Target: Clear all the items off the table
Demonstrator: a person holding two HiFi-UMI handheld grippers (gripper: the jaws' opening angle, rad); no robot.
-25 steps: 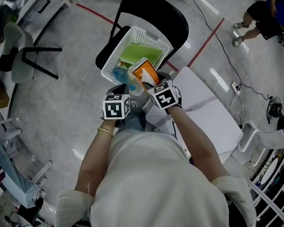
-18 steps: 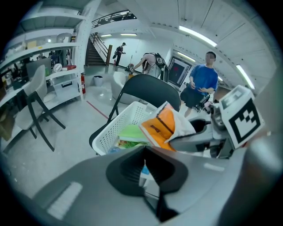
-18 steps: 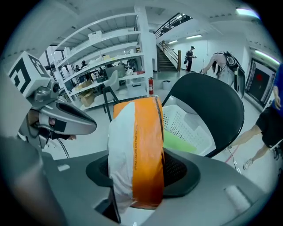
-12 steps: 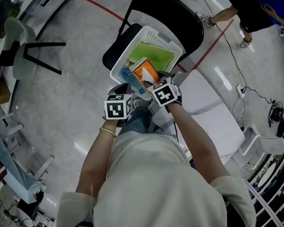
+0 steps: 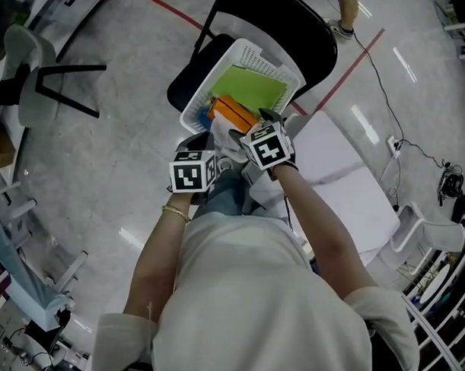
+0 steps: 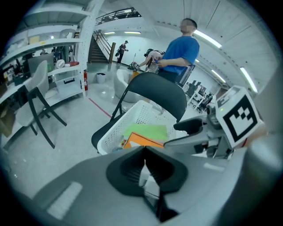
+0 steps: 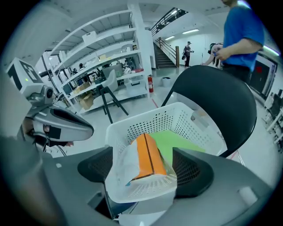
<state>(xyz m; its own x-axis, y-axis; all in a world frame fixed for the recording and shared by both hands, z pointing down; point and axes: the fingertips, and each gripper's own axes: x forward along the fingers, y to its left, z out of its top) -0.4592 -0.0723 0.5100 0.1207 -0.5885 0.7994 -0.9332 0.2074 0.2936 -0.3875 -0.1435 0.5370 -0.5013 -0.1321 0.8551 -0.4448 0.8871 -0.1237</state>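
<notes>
Orange pack (image 7: 148, 159) lies in the white basket (image 7: 152, 120) at centre frame, between the just-opened jaws of the right claw (image 7: 144, 170), the left claw (image 6: 145, 162) clenched shut; a straight lift-out should clear the rim.

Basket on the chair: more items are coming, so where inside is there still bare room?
The far half is free: just the flat green sheet, bordered by the basket's far wall beside the chair back. The near end is crowded: the orange box and a white wrapper lie there.
</notes>
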